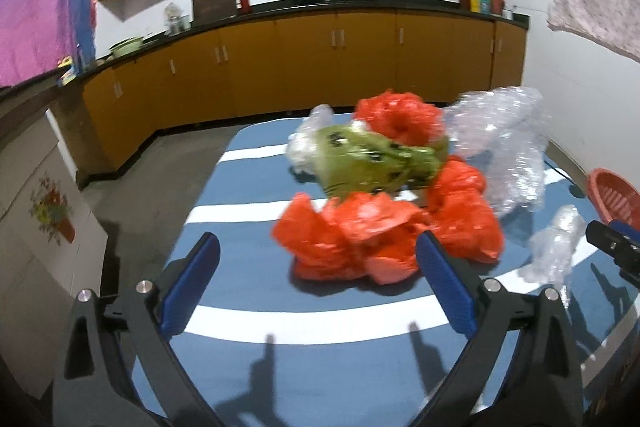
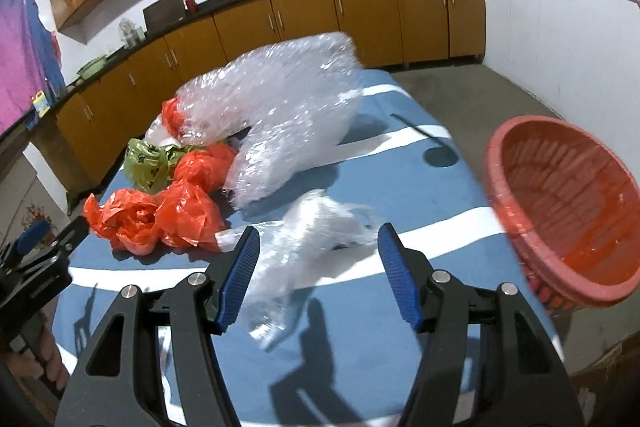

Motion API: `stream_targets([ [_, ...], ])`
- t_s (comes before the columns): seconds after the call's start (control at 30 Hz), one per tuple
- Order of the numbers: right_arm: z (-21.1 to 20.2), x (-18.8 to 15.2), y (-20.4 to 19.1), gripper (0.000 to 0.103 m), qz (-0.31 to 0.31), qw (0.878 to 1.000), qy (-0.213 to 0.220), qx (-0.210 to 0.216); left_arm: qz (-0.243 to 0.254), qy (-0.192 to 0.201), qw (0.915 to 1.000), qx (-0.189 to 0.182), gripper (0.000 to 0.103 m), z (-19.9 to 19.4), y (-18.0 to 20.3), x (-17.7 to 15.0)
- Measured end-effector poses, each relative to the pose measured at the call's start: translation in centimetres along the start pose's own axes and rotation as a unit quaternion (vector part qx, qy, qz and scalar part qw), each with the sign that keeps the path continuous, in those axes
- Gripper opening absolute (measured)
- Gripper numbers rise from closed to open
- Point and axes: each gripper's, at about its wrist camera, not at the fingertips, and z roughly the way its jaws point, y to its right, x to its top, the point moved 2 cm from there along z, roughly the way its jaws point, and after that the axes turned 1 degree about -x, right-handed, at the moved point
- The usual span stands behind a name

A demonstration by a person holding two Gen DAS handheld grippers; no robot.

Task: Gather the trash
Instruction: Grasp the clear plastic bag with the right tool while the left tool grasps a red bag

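A heap of trash lies on a blue table with white stripes: crumpled red plastic bags, a green bag, bubble wrap and a small clear plastic piece. My left gripper is open, just short of the near red bag. In the right wrist view my right gripper is open, its jaws on either side of the clear plastic piece. The red bags, green bag and bubble wrap lie beyond it.
A red plastic basket stands at the table's right edge, also in the left wrist view. Wooden kitchen cabinets with a dark counter line the far wall. A box with a flower print stands left of the table.
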Motion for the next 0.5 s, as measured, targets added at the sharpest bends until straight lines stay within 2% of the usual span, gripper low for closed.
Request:
stream_targets([
  [0.17,2.1,0.1,-0.9,0.062,0.008,0.999,-0.012,-0.029,-0.021,-0.006,0.9998,0.005,0.096,0.7,-1.8,-0.3],
  [0.37,4.4,-0.4,-1.0,0.062,0.037,0.998,-0.047,-0.036,-0.044,-0.012,0.9990,-0.004,0.097,1.6,-3.0,-0.3],
  [0.4,4.8,-0.6,-1.1,0.058,0.032,0.997,-0.053,-0.035,-0.045,-0.013,0.9989,-0.006,0.098,1.8,-3.0,-0.2],
  [0.43,5.0,-0.8,-1.2,0.044,0.026,0.997,-0.060,-0.034,-0.046,-0.013,0.9988,-0.008,0.098,2.0,-3.0,-0.2],
  [0.5,5.2,-1.1,-1.6,0.026,0.008,0.997,-0.062,-0.040,-0.044,-0.016,0.9989,-0.012,0.098,2.5,-2.7,-0.2],
])
